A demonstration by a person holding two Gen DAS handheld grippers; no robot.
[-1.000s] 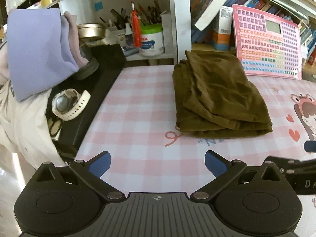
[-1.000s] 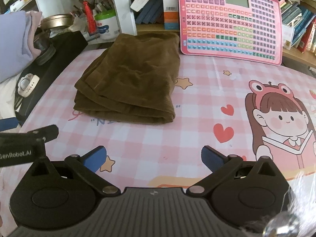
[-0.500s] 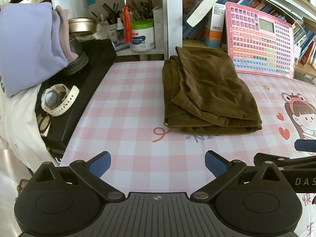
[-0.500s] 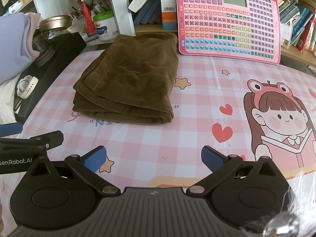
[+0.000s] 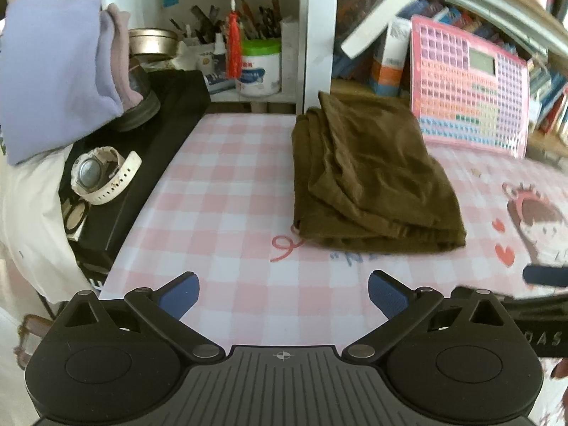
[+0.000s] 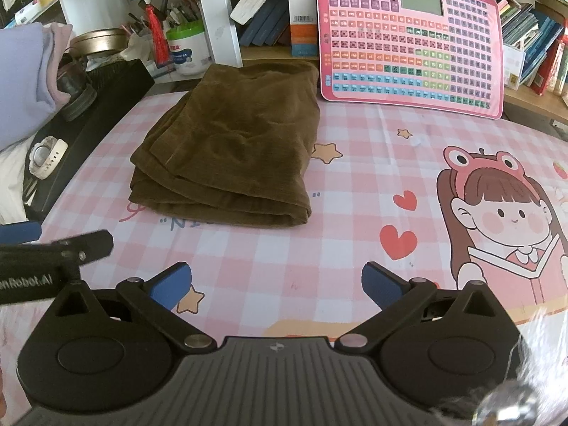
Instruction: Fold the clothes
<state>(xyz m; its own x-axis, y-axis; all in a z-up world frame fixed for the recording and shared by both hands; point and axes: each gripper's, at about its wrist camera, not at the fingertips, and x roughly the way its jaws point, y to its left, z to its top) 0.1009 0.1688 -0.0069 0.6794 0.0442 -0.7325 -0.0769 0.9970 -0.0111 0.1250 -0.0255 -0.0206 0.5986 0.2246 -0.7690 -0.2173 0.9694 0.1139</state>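
Folded corduroy garment point(image 6: 230, 156), centre of frame: uniform olive-brown. Vinyl table cover point(image 6: 355, 191): pink-and-white check, printed with yellow stars, red hearts and a cartoon girl in a pink frog headband, lower right. Rectangular learning board point(image 6: 408, 39), upper right: pink frame, rows of purple, orange, green and blue keys, grey screen. Plastic wristwatch point(image 5: 103, 175), left of frame: white strap, grey face, on a black surface. Hanging tassel point(image 5: 232, 49), upper centre: red. Round tub point(image 5: 259, 67) beside it: white, green lid. Draped cloth point(image 5: 49, 71), upper left: lavender. Gripper fingertips point(image 5: 179, 294), lower frame: blue pads on black arms.
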